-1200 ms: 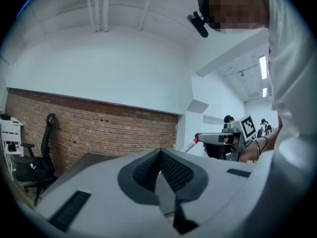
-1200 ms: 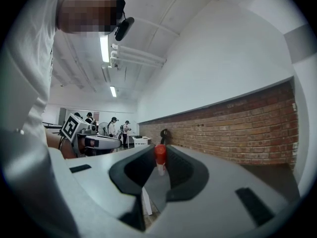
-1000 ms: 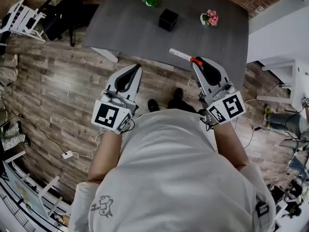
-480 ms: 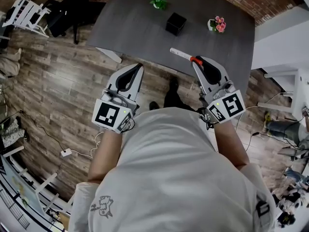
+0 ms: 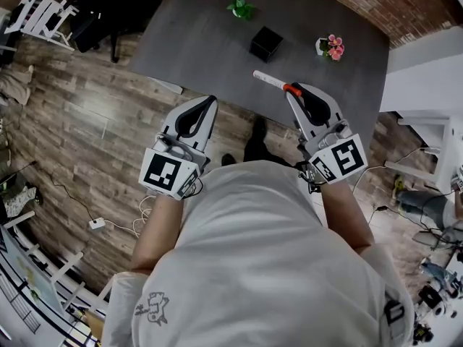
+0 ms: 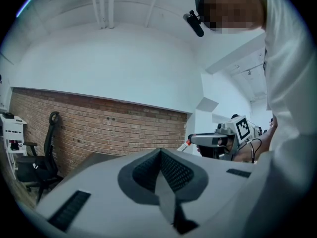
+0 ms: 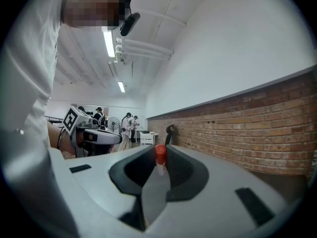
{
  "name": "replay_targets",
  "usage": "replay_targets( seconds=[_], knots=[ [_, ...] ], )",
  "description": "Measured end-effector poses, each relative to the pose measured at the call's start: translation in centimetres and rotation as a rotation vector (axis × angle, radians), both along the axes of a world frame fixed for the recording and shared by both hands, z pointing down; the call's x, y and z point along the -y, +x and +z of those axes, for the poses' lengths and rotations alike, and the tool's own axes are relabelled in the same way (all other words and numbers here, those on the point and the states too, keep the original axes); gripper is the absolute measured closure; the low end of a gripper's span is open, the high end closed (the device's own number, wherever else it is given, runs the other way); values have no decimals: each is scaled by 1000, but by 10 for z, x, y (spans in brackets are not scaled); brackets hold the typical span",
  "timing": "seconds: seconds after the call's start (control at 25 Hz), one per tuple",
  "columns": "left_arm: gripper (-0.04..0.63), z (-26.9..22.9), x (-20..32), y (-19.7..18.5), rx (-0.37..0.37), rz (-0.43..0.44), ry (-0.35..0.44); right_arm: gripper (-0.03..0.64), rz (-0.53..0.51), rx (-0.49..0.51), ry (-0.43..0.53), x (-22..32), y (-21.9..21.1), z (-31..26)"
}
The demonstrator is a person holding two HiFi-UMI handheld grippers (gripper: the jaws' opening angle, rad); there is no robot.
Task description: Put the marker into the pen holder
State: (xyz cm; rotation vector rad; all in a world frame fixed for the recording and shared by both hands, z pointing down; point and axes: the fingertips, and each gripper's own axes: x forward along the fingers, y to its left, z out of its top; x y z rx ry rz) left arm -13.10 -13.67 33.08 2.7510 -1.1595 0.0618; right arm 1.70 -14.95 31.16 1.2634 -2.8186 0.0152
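Left tongs [image 5: 207, 103]: low in front of the person, over the wooden floor [image 5: 87, 121]. The two sides are pressed together, with nothing between them.

Right tongs [image 5: 291, 92]: squeezed tight on the marker, close to its red end.

Marker [image 5: 269, 81]: in the air, not in the holder. Its white body sticks out forward and to the left, and its far end is over the near edge of the counter.

Counter [image 5: 195, 42]: dark grey, right ahead of the person.

Pen holder [image 5: 266, 43]: a small black box near the middle of the counter, past the marker's tip and apart from it.

Far things: a little green plant [image 5: 242, 8] and a pot of pink flowers [image 5: 333, 47] sit near the far edge of the counter, one on each side of the pen holder.

What changed: in the last second the counter and the pen holder slid a bit down and to the right in the head view, while both tongs kept the same pose. It looks like the person is stepping closer.

What it means: the pick-up is done and the carry is on. The marker still has to get above the holder, tip upright and be let go.
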Motion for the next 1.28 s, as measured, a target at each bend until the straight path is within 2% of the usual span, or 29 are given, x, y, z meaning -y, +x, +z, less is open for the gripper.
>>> replay_targets(
  seconds=[0.48,0.72,1.28],
  knots=[
    [584,30,68,35,10,-15,-86,549,-15,-23,-64,79,35,28],
    [584,57,99,64,49,-6,-122,549,-18,-56,-114,121,63,68],
    [584,124,139,86,93,-29,-242,549,-53,-94,-219,174,80,147]
  ],
)
